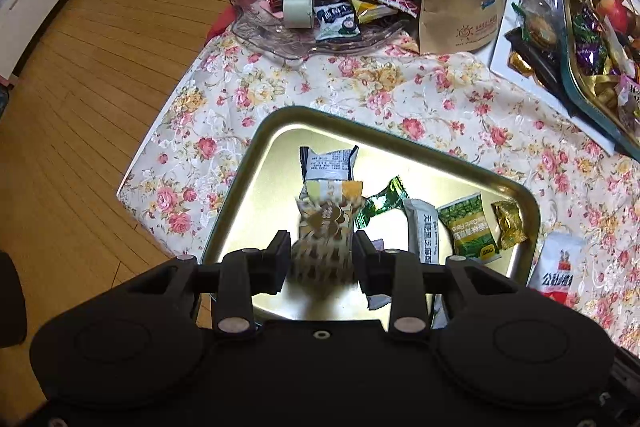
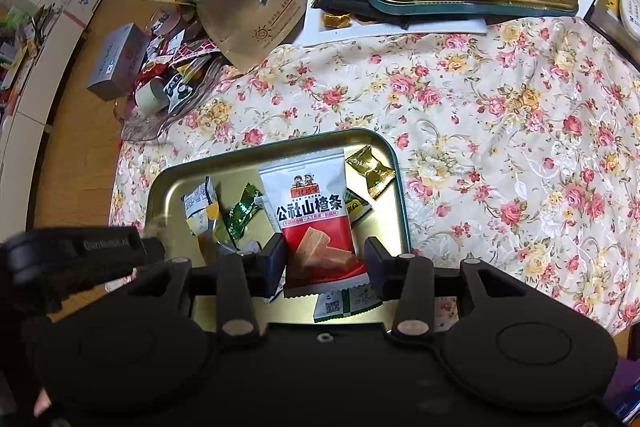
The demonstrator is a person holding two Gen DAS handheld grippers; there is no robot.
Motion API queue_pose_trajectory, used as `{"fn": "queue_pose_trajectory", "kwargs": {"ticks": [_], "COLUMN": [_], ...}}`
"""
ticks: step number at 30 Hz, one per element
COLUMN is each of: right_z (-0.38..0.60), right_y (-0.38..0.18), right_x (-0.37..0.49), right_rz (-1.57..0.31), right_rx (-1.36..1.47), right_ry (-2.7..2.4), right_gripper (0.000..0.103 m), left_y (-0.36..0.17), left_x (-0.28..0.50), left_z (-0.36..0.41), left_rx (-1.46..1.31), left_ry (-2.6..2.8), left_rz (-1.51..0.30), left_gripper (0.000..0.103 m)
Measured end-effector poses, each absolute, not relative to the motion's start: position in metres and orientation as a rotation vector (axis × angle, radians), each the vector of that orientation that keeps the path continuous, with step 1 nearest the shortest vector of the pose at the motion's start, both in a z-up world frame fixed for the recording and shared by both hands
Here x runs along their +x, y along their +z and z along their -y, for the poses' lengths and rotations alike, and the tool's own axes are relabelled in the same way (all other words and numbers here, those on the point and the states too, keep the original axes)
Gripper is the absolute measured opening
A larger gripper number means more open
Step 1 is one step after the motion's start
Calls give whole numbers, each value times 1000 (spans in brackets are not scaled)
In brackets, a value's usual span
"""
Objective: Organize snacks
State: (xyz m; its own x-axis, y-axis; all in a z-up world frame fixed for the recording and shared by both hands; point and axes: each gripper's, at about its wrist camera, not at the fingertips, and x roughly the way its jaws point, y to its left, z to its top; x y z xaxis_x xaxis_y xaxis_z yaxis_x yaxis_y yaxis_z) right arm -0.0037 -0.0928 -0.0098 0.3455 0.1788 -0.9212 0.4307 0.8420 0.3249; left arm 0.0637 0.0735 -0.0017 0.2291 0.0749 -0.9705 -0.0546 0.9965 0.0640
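Left gripper (image 1: 322,259) clamps a brown-patterned snack (image 1: 322,243); right gripper (image 2: 325,261) grasps a red-white packet (image 2: 314,215) above the tray (image 2: 384,147).

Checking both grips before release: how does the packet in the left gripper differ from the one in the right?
The left gripper holds a gold-and-white patterned packet, blurred; the right gripper holds a red-and-white hawthorn packet, sharp, with bold print. The hawthorn packet looks wider and flatter. Both are over the gold tray.
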Motion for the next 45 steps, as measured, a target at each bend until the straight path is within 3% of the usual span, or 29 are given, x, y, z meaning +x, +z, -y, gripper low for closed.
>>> {"fn": "queue_pose_trajectory", "kwargs": {"ticks": [22,31,45], "right_z": [83,79,61], "right_y": [-2,8,21], "right_x": [-5,-21,-83], "right_rz": [-1189,-1138,-1029], "right_rx": [524,454,325], "right_ry": [-111,-120,-140], "right_gripper": [52,52,51], "left_y": [-2,13,20], "left_x": [57,21,-38], "left_z": [-65,-68,-90], "left_rx": [30,44,25], "left_ry": [56,54,81], "left_rz": [-1340,-1225,-1253], "left_gripper": [45,45,45]}}
